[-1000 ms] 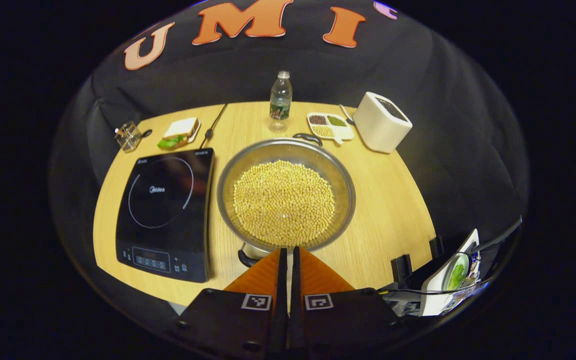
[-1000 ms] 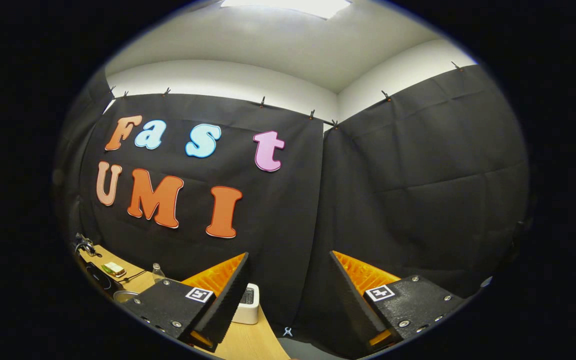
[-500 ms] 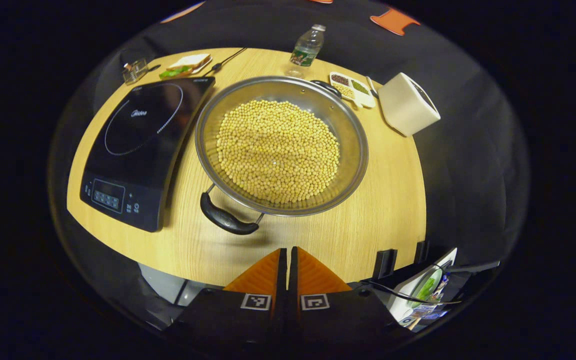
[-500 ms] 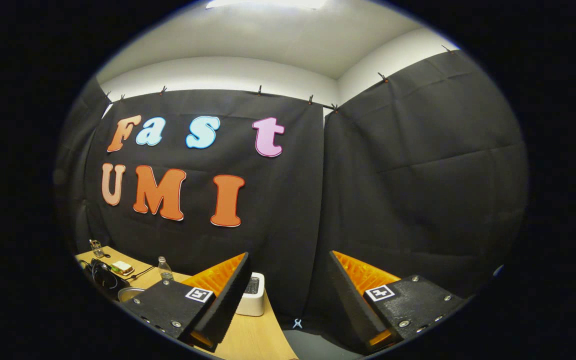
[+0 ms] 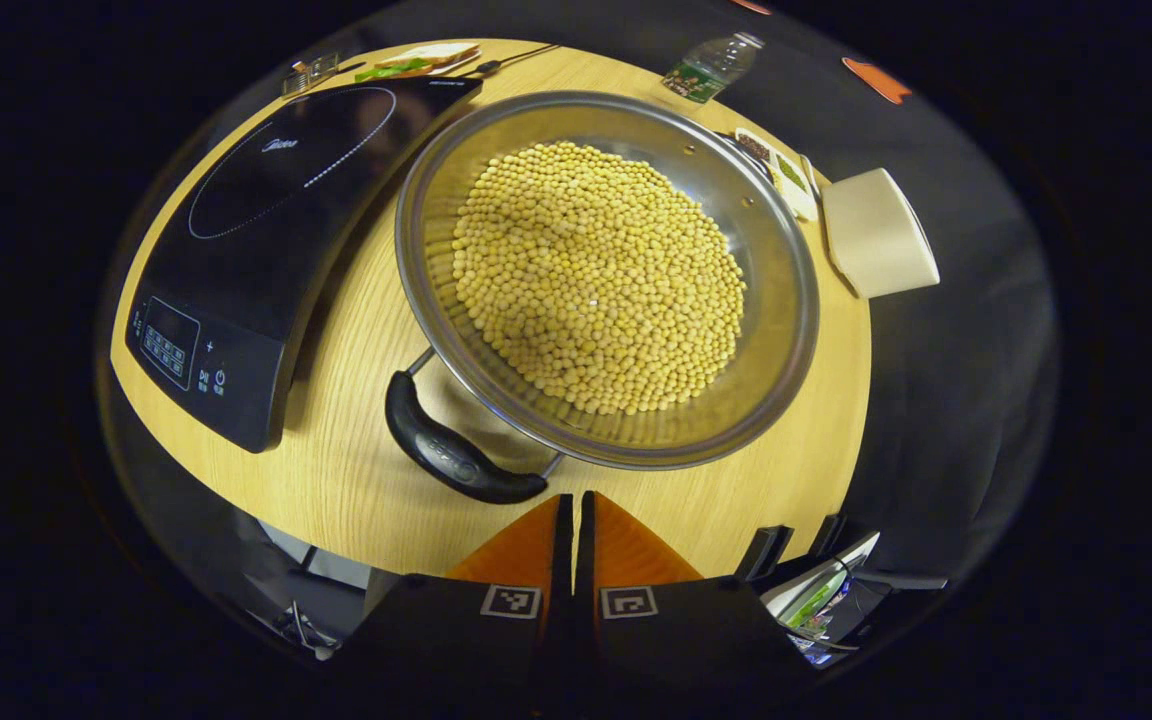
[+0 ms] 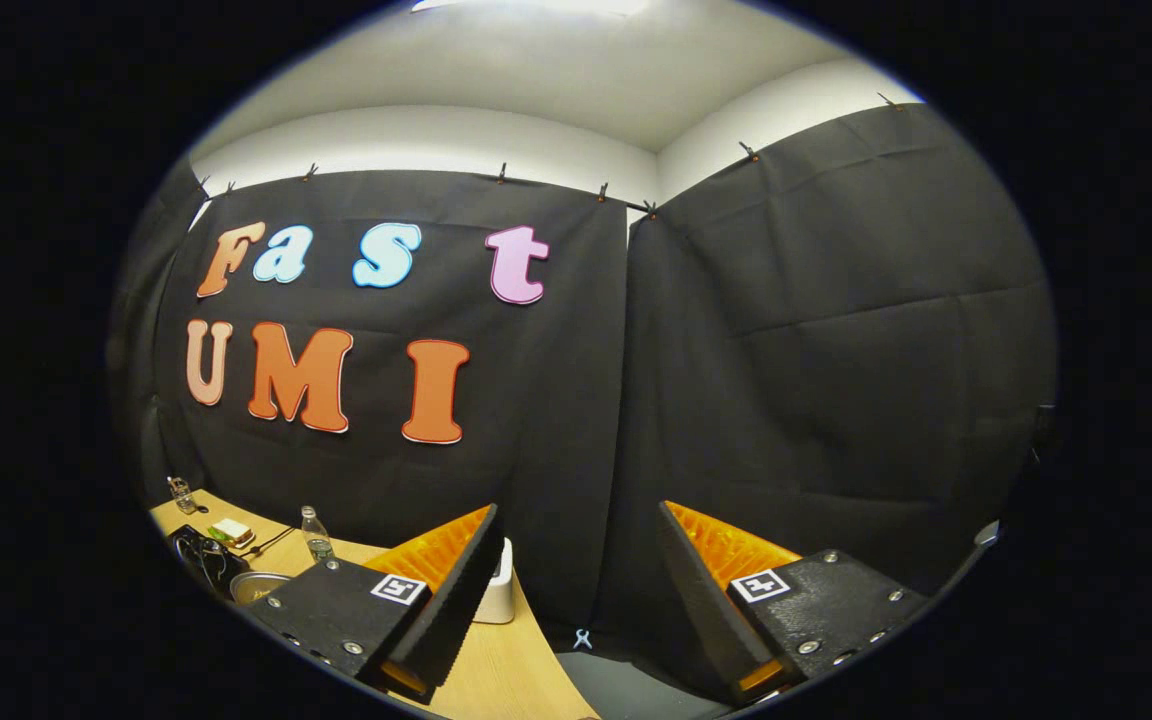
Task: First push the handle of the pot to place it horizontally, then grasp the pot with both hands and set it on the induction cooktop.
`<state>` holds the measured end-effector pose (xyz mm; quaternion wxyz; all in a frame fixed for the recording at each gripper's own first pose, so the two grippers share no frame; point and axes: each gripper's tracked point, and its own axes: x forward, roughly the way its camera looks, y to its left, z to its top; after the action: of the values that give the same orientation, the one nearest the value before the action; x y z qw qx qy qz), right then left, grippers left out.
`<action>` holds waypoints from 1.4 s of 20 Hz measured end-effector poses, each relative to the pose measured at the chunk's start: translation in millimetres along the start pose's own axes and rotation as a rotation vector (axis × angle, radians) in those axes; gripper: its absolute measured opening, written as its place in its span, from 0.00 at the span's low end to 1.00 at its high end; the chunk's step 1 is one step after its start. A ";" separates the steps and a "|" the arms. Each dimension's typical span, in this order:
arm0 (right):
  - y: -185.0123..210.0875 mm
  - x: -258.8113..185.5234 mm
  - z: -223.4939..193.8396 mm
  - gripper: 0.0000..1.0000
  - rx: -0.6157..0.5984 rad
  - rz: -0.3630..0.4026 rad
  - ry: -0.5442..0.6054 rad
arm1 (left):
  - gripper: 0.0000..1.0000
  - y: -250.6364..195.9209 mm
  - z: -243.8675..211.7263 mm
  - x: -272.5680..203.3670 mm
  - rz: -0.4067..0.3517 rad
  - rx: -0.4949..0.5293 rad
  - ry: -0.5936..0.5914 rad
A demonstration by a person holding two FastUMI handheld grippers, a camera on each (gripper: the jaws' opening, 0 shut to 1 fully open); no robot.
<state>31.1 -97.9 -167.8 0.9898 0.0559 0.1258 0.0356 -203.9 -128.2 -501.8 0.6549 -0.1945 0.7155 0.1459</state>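
A wide steel pot (image 5: 776,250) full of yellow beans sits on the round wooden table (image 5: 356,470). Its near black handle (image 5: 451,458) points toward me and a little left; the far handle is hidden behind the rim. The black induction cooktop (image 5: 256,230) lies left of the pot. My left gripper (image 5: 574,505) is shut and empty, its tips just right of the near handle, above the table edge. In the right gripper view, my right gripper (image 6: 576,550) is open and empty, held up facing the booth wall, with the pot (image 6: 254,585) small at lower left.
A white box (image 5: 876,235), a divided dish of grains (image 5: 781,180), a water bottle (image 5: 706,70), a sandwich on a plate (image 5: 416,58) and a small glass (image 5: 308,72) stand along the table's far side. Clutter lies below the table's near right edge.
My left gripper has dropped and moved in toward the pot, so pot and near handle look larger and closer. The right gripper has barely moved and stays open.
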 end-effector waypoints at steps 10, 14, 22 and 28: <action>35.0 -11.9 -4.5 0.95 0.003 -0.032 0.026 | 0.07 36.6 8.1 4.4 -0.026 -0.066 0.057; 48.8 -15.4 -13.2 0.95 -0.002 -0.030 0.060 | 0.12 56.2 18.1 0.0 -0.020 -0.084 0.049; 71.4 -19.0 -9.3 0.95 -0.021 -0.017 0.072 | 0.13 97.7 47.7 -19.9 0.075 -0.012 -0.018; 83.6 -17.3 -12.0 0.95 -0.013 -0.019 0.094 | 0.08 109.1 74.3 -16.1 0.188 0.068 -0.089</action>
<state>6.6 -15.3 -165.1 0.9835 0.0466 0.1724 0.0297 -188.6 3.9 -498.2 0.6756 -0.0977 0.7054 0.1909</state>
